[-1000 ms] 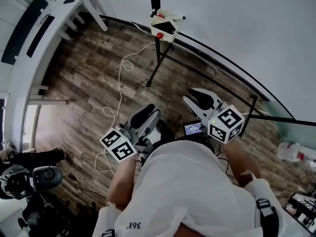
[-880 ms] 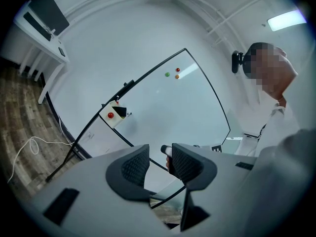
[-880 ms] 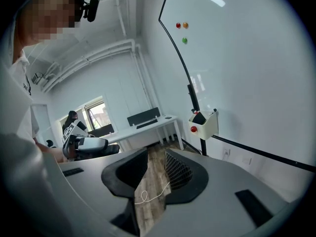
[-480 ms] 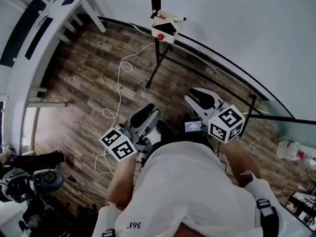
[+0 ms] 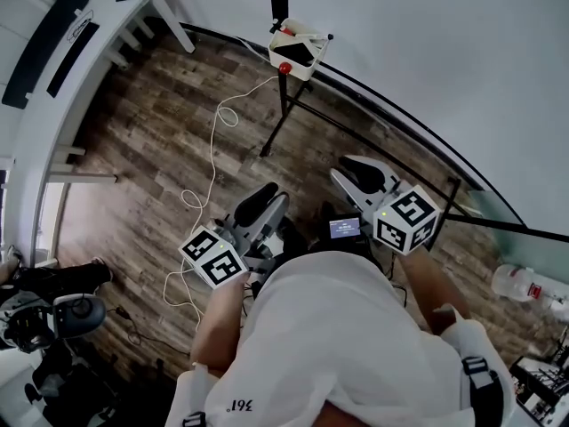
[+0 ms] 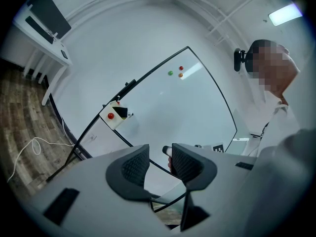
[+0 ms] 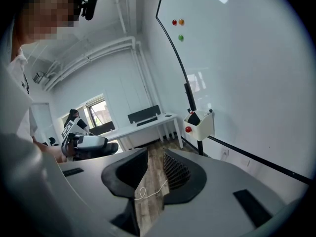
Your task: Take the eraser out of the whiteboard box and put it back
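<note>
Left gripper (image 6: 159,153) crept forward; cable (image 5: 213,149), stand (image 5: 276,118) ahead.

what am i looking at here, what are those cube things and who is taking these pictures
A person wears a camera on the head; that view looks down on two hand-held tools. The left gripper and right gripper each carry a marker cube and their own camera, which gives the other two views. Both pairs of jaws stand apart, holding nothing. Ahead, the whiteboard box sits at the edge of the whiteboard, the dark eraser inside it, untouched.
</note>
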Action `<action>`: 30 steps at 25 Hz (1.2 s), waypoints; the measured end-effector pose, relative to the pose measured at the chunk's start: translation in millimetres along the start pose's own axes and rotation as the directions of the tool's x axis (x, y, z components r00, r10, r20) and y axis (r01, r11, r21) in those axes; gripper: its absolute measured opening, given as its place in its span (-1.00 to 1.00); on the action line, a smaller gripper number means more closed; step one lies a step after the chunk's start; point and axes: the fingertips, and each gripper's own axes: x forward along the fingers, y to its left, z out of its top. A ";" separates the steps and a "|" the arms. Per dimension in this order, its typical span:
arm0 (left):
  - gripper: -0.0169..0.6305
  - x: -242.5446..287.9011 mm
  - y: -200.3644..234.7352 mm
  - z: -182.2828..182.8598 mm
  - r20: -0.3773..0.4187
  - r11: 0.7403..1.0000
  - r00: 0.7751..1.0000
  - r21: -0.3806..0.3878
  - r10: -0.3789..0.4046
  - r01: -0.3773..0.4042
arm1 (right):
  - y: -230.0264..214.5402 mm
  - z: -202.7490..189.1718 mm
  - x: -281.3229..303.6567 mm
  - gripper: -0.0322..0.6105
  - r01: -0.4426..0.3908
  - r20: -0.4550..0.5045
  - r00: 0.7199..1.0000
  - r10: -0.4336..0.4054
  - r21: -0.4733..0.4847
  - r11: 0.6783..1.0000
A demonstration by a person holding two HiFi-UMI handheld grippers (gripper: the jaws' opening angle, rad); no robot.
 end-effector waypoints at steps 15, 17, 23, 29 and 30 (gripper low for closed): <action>-0.49 18.4 -1.9 3.4 -0.004 1.000 1.000 0.015 -0.007 0.007 | -18.6 3.7 -6.9 -0.57 0.023 -0.005 1.000 -0.023 -0.004 1.000; -0.49 21.1 -1.4 6.7 -0.003 1.000 1.000 0.020 -0.011 0.011 | -20.5 4.4 -6.7 -0.56 0.027 -0.007 1.000 -0.027 -0.006 1.000; -0.49 31.3 3.1 19.2 0.001 0.999 1.000 0.047 -0.017 0.017 | -27.9 13.0 -0.6 -0.57 0.030 -0.008 1.000 -0.030 -0.034 0.999; -0.49 45.9 10.4 39.8 0.009 0.994 1.000 0.108 -0.005 0.004 | -42.5 40.2 14.0 -0.56 0.035 0.010 0.999 -0.035 -0.098 0.995; -0.49 48.5 11.9 43.3 0.012 0.993 1.000 0.118 -0.004 0.003 | -45.2 44.4 16.9 -0.56 0.035 0.011 0.999 -0.035 -0.113 0.993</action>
